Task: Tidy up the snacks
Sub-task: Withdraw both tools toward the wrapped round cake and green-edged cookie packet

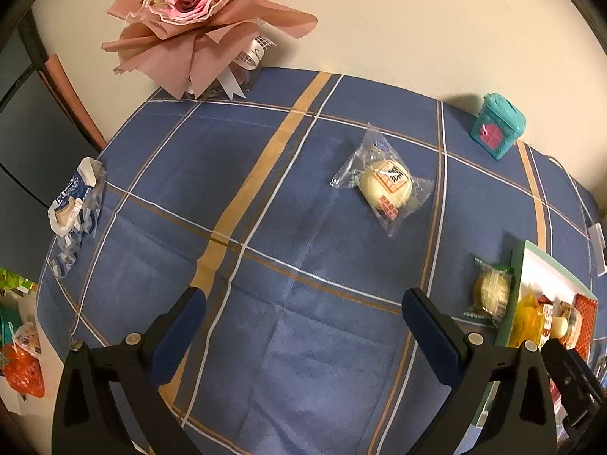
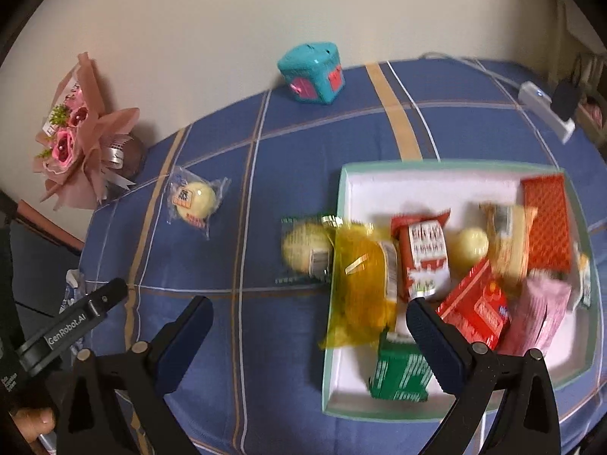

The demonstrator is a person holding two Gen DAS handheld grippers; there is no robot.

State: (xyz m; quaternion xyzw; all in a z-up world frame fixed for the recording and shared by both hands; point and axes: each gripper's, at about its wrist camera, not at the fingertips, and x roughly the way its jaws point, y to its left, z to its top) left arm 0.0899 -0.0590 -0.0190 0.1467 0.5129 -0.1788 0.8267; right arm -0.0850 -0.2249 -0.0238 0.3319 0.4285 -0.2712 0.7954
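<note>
A white box with a green rim lies on the blue checked cloth and holds several wrapped snacks, among them a yellow pack, red packs and a green pack. A green-wrapped round cake lies just left of the box; it also shows in the left wrist view. A clear-wrapped pale bun lies mid-table, also in the right wrist view. A blue-white wrapper lies at the left edge. My left gripper is open and empty. My right gripper is open and empty above the box's left edge.
A pink flower bouquet stands at the back left by the wall. A teal toy house stands at the back right. A white power strip with a cable lies at the far right. More snack bags lie off the table's left edge.
</note>
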